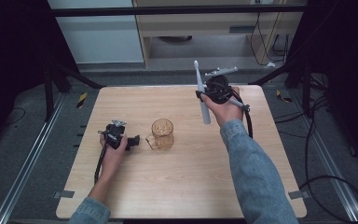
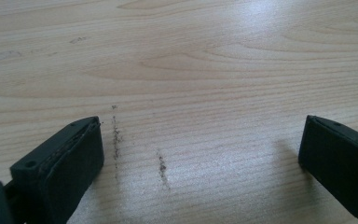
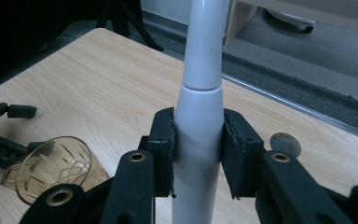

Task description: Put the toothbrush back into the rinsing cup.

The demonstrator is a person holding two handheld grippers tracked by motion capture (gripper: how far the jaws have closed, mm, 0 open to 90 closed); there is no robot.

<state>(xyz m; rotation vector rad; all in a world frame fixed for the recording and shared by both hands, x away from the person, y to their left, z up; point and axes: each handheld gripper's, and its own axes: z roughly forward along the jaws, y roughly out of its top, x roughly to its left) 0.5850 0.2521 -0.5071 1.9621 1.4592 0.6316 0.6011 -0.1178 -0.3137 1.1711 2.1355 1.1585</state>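
We see the right gripper (image 3: 198, 154) clamped on a white, smooth plastic electric toothbrush (image 1: 202, 93), body tapering to a slim neck, held above the wooden counter (image 1: 177, 186). Left gripper (image 2: 200, 154) fingers wide apart, holding nothing.

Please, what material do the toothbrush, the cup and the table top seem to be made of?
Electric toothbrush: probably plastic, smooth white and slightly glossy, with a seam between its two sections.
Cup: clear amber, with cut diamond facets and a handle; glass or plastic, the look leaves it open.
Table top: light wood grain with a soft sheen, likely laminate or veneer; a few dark scuff marks show.
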